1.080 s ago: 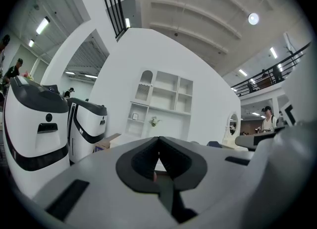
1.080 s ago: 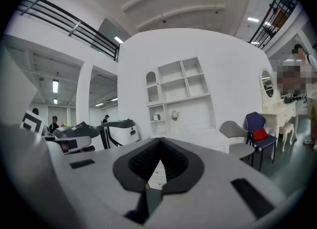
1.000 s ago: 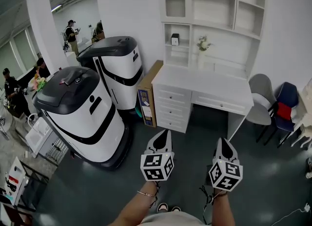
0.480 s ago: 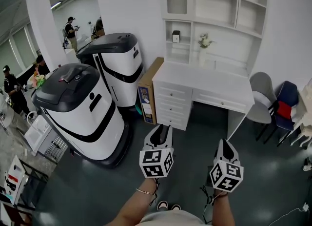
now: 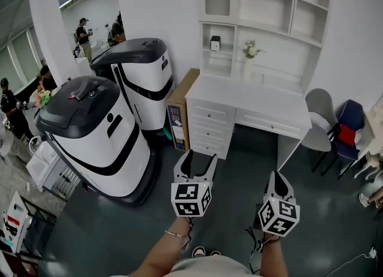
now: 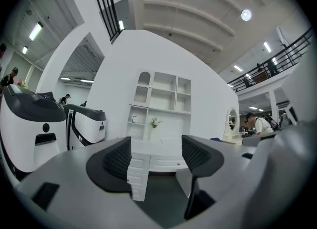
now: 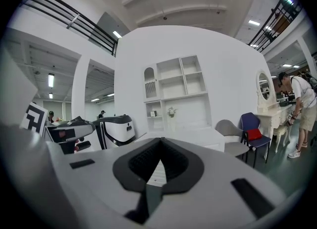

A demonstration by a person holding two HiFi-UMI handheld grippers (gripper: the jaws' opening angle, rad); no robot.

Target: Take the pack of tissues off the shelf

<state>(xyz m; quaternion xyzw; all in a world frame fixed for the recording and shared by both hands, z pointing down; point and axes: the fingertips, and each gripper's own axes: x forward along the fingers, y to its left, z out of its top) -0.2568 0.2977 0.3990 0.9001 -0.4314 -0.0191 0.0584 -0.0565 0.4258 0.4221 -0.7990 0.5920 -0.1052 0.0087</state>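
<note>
Upper centre of the head view: a white shelf unit (image 5: pixel 263 6) stands on a white counter (image 5: pixel 251 99) against the wall. The pack of tissues (image 5: pixel 215 44) is taken to be the small boxed item in the unit's narrow left-hand column, on a board a little above the counter top. It stands upright with one flat face turned out to the room. At this size its long axis cannot be made out, as it shows about as tall as it is wide. The wider compartment to the right of it holds a small plant (image 5: pixel 250 51). A stack of drawers (image 5: pixel 209 129) fills the left end of the counter.

Both tools are at the lower centre of the head view, well apart from the shelf unit, each pointing up the frame toward the counter.

- Left tool (image 5: pixel 198 156): the jaws have just been opening and now stand wide apart. The left gripper view shows nothing between them — only the distant counter and drawers in the gap.
- Right tool (image 5: pixel 276 174): the jaws are closed, tip to tip, and nothing is gripped.

In the right gripper view the left tool's marker cube (image 7: pixel 33 116) shows at the left edge.

Surroundings: a flat cardboard box (image 5: pixel 181 111) leans against the left end of the counter. Two large white machines (image 5: pixel 99 132) with dark tops stand left of it on the dark floor (image 5: pixel 323 210). A grey chair and a blue chair (image 5: pixel 350 123) are at the right edge. Several people (image 5: pixel 81 33) stand at the upper left.
</note>
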